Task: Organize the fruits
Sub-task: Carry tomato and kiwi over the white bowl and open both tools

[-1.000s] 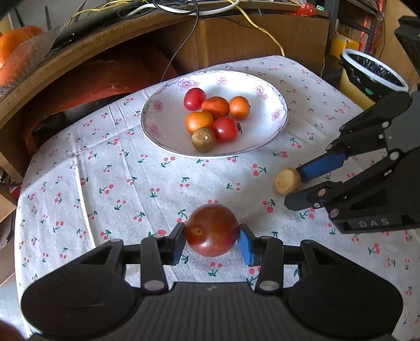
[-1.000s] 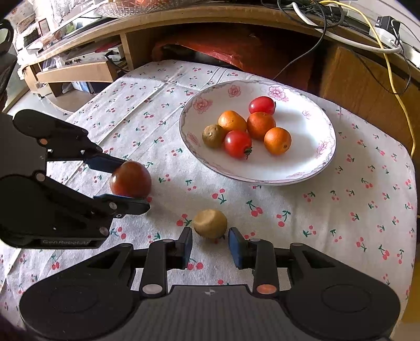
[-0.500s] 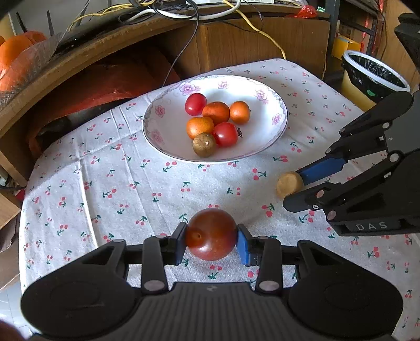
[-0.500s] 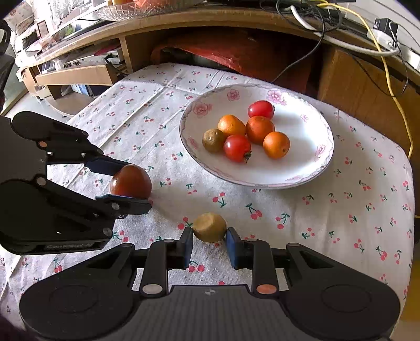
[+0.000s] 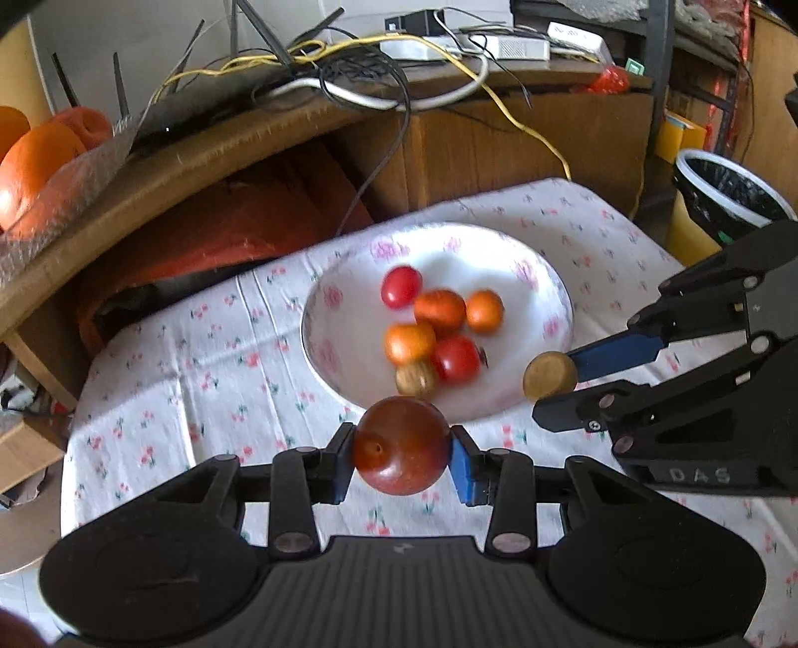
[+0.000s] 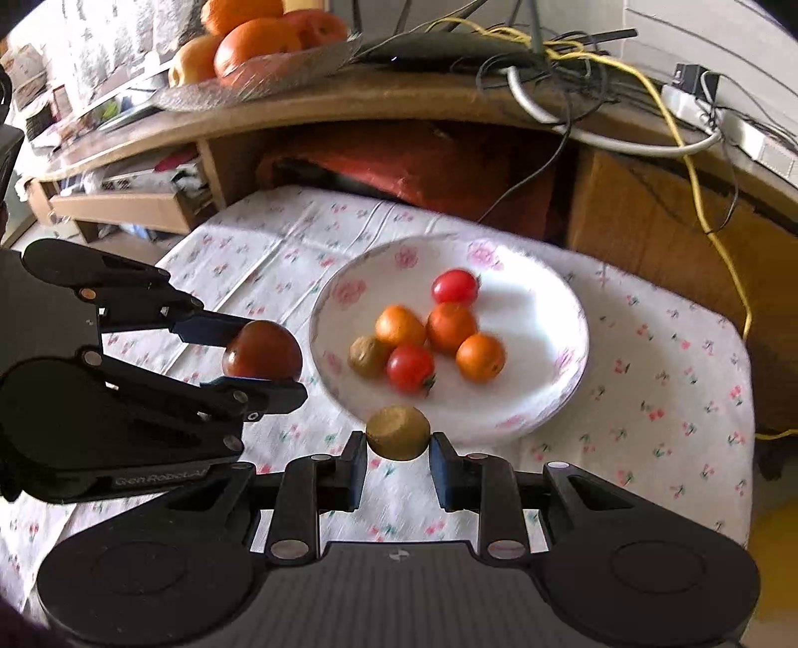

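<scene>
My left gripper (image 5: 402,457) is shut on a dark red tomato (image 5: 402,451), held above the cherry-print tablecloth just before the plate's near rim. My right gripper (image 6: 397,454) is shut on a small brown fruit (image 6: 398,431), also lifted near the rim. The white flowered plate (image 5: 543,279) holds several small fruits: red tomatoes, orange ones and one brown fruit (image 5: 416,377). In the right wrist view the left gripper (image 6: 259,359) with its tomato (image 6: 262,350) shows at the left of the plate (image 6: 563,309). The right gripper (image 5: 553,381) carries the brown fruit (image 5: 548,374) at the right in the left wrist view.
A wooden shelf (image 5: 189,164) runs behind the table, with cables and a glass dish of oranges (image 6: 249,45). A bin lined with a black bag (image 5: 728,189) stands at the far right. A red cloth bundle (image 6: 414,164) lies under the shelf.
Both grippers have risen off the cloth with their fruit and moved toward the plate. The right gripper closed on the brown fruit and lifted it.
</scene>
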The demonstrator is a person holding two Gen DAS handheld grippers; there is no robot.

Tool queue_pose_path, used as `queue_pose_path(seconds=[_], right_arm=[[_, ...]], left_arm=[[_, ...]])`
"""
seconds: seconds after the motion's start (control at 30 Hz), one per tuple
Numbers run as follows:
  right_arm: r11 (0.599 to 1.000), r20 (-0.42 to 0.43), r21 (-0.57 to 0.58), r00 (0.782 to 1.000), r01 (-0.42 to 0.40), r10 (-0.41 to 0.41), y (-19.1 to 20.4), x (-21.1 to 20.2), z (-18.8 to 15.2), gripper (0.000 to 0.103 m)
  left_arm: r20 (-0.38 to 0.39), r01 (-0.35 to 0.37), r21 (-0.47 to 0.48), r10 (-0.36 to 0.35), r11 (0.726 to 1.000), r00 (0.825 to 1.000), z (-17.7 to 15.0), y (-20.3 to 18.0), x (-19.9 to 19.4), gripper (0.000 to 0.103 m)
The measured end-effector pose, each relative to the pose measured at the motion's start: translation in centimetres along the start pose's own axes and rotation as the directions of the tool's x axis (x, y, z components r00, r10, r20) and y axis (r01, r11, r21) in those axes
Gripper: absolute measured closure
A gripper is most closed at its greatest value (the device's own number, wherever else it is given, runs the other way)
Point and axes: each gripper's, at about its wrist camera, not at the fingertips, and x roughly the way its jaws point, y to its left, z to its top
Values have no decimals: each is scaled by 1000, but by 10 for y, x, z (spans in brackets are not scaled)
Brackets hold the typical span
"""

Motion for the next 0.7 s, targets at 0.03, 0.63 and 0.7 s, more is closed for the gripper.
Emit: queue_pose_path(seconds=[0.03,0.63,0.7], right_arm=[[1000,4,5,1000,7,-7,-2,1,2,81],[997,-16,38,998,68,-68,-23,32,14,81],[997,-21,35,997,71,-70,-23,35,15,81]], left_arm=[[4,-7,0,7,1000,1000,3,0,2,56],[-6,-73,-14,73,997,997,29,10,41,56],[-6,-74,-16,74,997,997,30,12,43,56]])
